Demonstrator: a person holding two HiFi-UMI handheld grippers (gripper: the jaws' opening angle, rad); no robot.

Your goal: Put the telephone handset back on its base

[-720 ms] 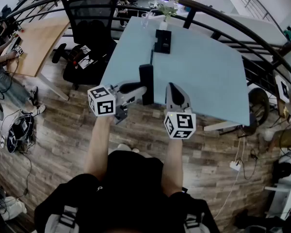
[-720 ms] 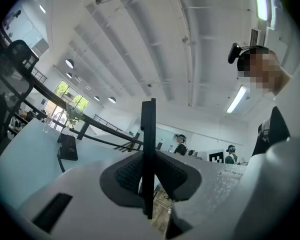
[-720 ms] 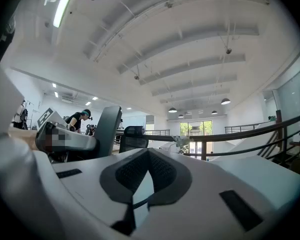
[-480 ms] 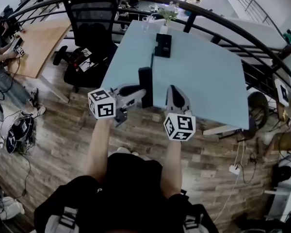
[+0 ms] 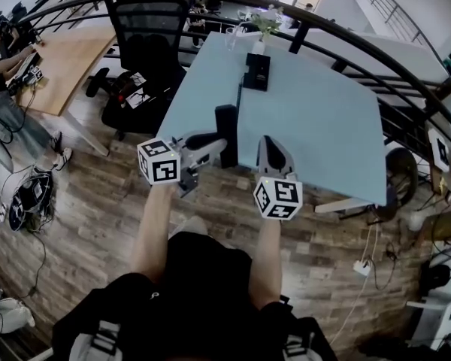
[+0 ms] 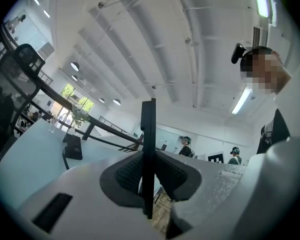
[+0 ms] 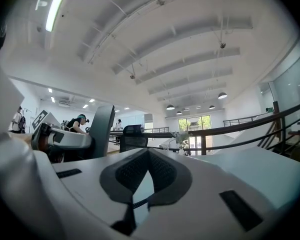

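The black telephone handset [image 5: 226,132] stands upright over the near edge of the light blue table [image 5: 323,119], with my left gripper [image 5: 219,143] shut on it. In the left gripper view the handset [image 6: 148,149] shows edge-on as a thin black bar pinched between the pads. The black base [image 5: 255,71] sits at the far end of the table, its cord [image 5: 238,102] running back toward the handset. The same base [image 6: 73,146] appears at left in the left gripper view. My right gripper [image 5: 270,139] is beside the handset, to its right, shut on nothing.
A vase with a plant [image 5: 261,22] and a glass [image 5: 230,34] stand behind the base. A black office chair [image 5: 144,40] is left of the table, and a dark railing [image 5: 376,59] curves behind it. People sit at a wooden desk [image 5: 56,66] far left.
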